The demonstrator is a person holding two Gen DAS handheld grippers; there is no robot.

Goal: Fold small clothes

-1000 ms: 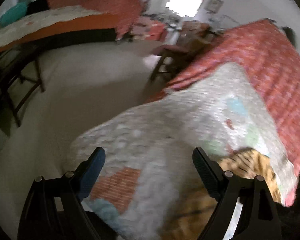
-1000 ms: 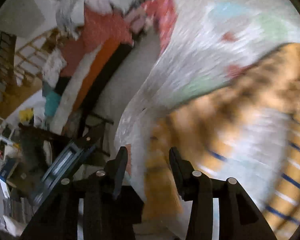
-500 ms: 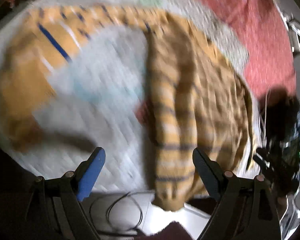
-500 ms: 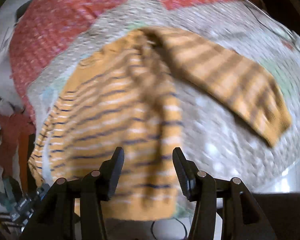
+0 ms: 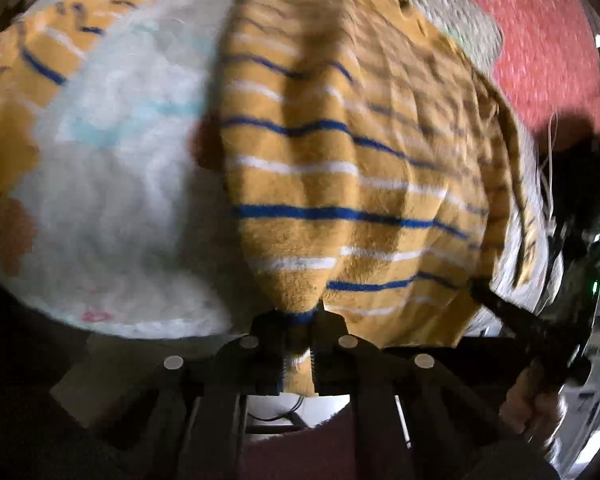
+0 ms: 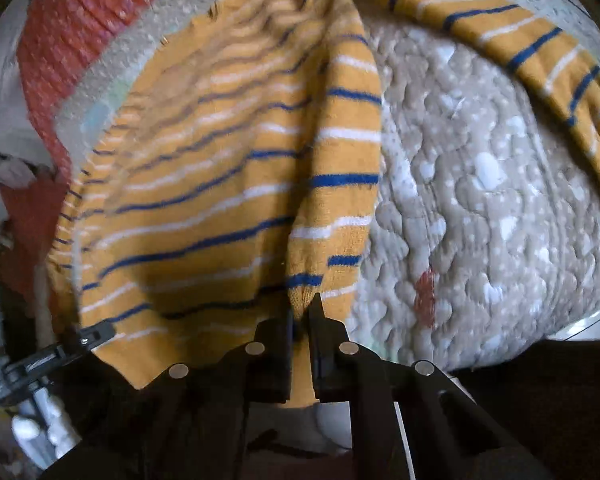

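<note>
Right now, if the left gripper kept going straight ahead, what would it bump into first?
The left gripper is already clamped on the striped sweater's hem, so it would push into more sweater first, then probably the quilt underneath.

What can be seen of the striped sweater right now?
The striped sweater is a mustard-yellow knit with thin navy and white stripes. It lies spread on a pale quilt, one sleeve stretched out to the side. Its near hem is pinched by both the left gripper and the right gripper.
</note>
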